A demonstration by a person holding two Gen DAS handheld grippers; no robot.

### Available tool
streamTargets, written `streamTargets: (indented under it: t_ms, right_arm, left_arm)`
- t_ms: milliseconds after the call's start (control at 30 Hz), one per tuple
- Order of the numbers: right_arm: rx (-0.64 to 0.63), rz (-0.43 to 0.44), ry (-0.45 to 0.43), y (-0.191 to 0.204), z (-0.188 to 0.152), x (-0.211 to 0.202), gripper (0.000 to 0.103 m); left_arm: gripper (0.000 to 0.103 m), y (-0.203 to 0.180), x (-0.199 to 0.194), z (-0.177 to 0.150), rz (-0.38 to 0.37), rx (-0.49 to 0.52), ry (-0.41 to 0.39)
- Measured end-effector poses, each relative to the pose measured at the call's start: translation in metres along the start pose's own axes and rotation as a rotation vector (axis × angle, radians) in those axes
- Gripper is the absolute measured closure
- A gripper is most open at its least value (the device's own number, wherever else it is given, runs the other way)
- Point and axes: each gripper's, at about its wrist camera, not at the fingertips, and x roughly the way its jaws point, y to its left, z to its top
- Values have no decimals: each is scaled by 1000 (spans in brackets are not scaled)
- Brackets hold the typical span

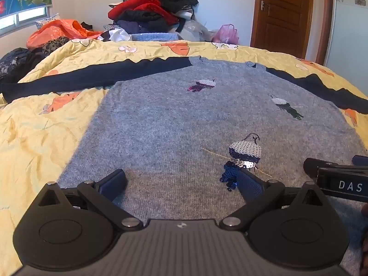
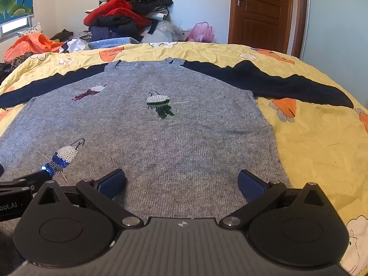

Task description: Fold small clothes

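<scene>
Left wrist view: your left gripper (image 1: pixel 181 184) and right gripper (image 2: pixel 181 184), fingers wide and empty, hover over the grey sweater (image 1: pixel 172 126); it's soft, limp knit, so pinch its navy sleeves (image 2: pixel 276 80)

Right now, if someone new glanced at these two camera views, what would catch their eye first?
A grey sweater with navy sleeves lies spread flat on the yellow floral quilt, filling the middle of both views. Three sequinned birds dot its front, the blue one nearest the left gripper. Behind the bed rises a heap of red and black clothes, left of the brown door.
</scene>
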Motion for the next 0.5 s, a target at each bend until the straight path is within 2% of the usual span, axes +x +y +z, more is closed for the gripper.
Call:
streamTargets:
  t_ms: [267, 300, 500]
  right_arm:
    - [-1, -1, 0, 0, 0, 0, 0]
    - [-1, -1, 0, 0, 0, -1, 0]
    - [-1, 0, -1, 0, -1, -1, 0]
  left_arm:
    - [0, 0, 5, 7, 34, 21, 30]
    - [0, -3, 3, 2, 13, 8, 16]
    - [0, 0, 0, -1, 5, 7, 9]
